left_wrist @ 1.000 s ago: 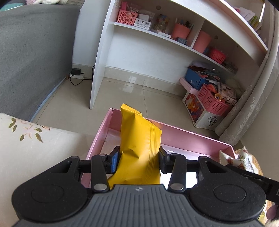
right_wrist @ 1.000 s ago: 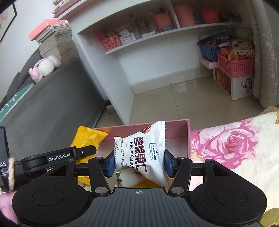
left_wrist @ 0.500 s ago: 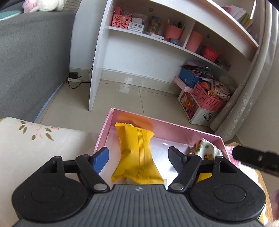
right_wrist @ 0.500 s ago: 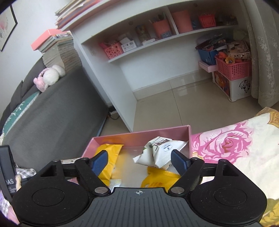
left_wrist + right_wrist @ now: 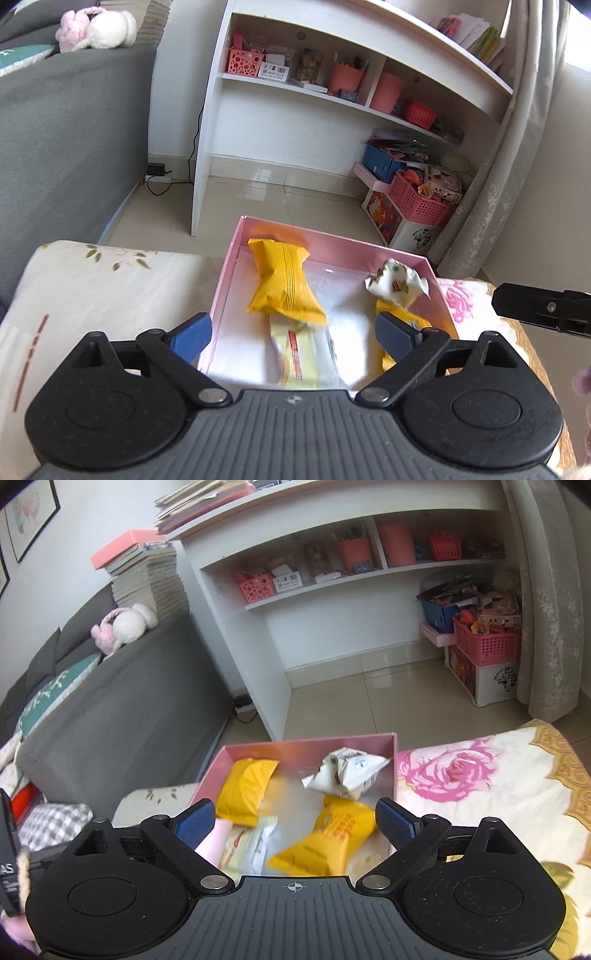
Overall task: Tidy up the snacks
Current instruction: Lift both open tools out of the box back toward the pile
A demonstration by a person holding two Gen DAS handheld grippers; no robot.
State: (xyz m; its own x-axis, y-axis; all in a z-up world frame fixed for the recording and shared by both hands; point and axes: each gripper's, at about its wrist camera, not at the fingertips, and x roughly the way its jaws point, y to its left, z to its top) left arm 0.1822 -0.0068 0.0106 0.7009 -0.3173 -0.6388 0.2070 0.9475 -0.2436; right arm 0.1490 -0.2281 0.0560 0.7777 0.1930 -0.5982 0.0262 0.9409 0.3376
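Note:
A pink box [image 5: 226, 273] [image 5: 394, 775] stands on a floral cloth and holds several snack packets. A plain yellow packet [image 5: 282, 282] [image 5: 243, 788] lies at its left. A white pecan packet [image 5: 397, 286] [image 5: 345, 771] lies at its far right. A printed yellow packet [image 5: 332, 836] [image 5: 406, 321] lies at the near right, and a pale packet [image 5: 295, 356] [image 5: 245, 845] at the near middle. My left gripper [image 5: 293, 332] is open and empty over the near edge. My right gripper [image 5: 295, 819] is open and empty above the box.
The floral cloth [image 5: 480, 775] [image 5: 110, 280] spreads on both sides of the box. A grey sofa [image 5: 122, 709] stands at the left. A white shelf unit [image 5: 295, 122] with baskets stands beyond on the tiled floor. Part of the right gripper [image 5: 543, 306] shows at the right.
Both grippers opened and let go: the yellow packet and the white pecan packet dropped into the pink box. Both grippers then pulled back and up.

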